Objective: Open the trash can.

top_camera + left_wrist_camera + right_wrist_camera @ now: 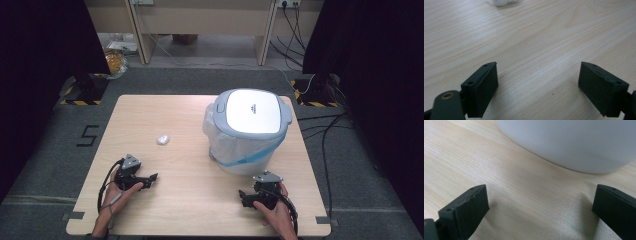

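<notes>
A white bin (248, 131) with a grey-rimmed lid and a clear bag liner stands on the right half of the wooden table (175, 200). Left of it lies a small crumpled white wad (163, 139). My left gripper (151, 178) rests low near the front left, jaws wide apart and pointing right. In the left gripper view it is open (537, 66) over bare wood, with the wad (502, 2) at the top edge. My right gripper (243, 196) sits at the front right, just in front of the bin. It is open (540, 188), with the bin's rounded base (574, 142) close ahead.
Black stands (85, 85) with hazard-striped feet flank the table's far corners. Cables (325, 135) run over the grey floor on the right. A desk (200, 30) stands behind. A "5" mark (88, 136) sits on the floor at left.
</notes>
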`<state>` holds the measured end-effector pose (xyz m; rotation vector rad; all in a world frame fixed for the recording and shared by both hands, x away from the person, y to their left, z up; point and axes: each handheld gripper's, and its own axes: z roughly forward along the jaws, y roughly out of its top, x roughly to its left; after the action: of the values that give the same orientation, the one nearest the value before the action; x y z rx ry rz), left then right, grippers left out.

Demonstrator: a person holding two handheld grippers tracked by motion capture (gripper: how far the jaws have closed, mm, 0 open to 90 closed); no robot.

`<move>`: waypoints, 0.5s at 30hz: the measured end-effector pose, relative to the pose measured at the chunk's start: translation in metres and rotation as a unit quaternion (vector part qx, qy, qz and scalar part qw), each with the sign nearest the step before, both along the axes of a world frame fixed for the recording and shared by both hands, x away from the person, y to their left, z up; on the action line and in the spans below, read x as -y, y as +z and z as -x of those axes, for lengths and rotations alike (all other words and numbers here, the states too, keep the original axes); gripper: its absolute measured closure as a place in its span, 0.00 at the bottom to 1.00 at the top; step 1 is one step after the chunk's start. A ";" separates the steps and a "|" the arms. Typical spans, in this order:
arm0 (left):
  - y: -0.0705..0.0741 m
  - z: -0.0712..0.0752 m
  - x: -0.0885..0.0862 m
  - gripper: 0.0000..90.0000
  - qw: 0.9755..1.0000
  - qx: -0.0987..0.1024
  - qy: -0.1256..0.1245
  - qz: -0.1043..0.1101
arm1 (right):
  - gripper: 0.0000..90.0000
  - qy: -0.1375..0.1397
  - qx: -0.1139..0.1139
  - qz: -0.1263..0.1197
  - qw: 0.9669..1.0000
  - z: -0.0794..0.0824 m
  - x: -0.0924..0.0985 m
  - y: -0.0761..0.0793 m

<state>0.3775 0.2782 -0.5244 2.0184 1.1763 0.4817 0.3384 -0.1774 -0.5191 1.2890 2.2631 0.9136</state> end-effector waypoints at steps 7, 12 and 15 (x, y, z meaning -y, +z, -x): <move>0.010 0.002 0.014 0.19 1.000 0.022 -0.019 0.006 | 0.22 0.002 0.003 -0.014 1.000 0.000 0.012 0.004; 0.016 -0.002 0.029 0.19 0.999 0.028 -0.029 0.017 | 0.18 -0.036 0.007 -0.035 0.999 -0.004 0.032 0.011; 0.018 -0.007 0.040 0.20 0.999 0.029 -0.033 0.017 | 0.17 -0.041 0.015 -0.045 0.998 -0.006 0.043 0.015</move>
<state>0.3844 0.2378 -0.5059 1.9935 1.0728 0.4803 0.3447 -0.2207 -0.5039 1.3850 2.1524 1.0081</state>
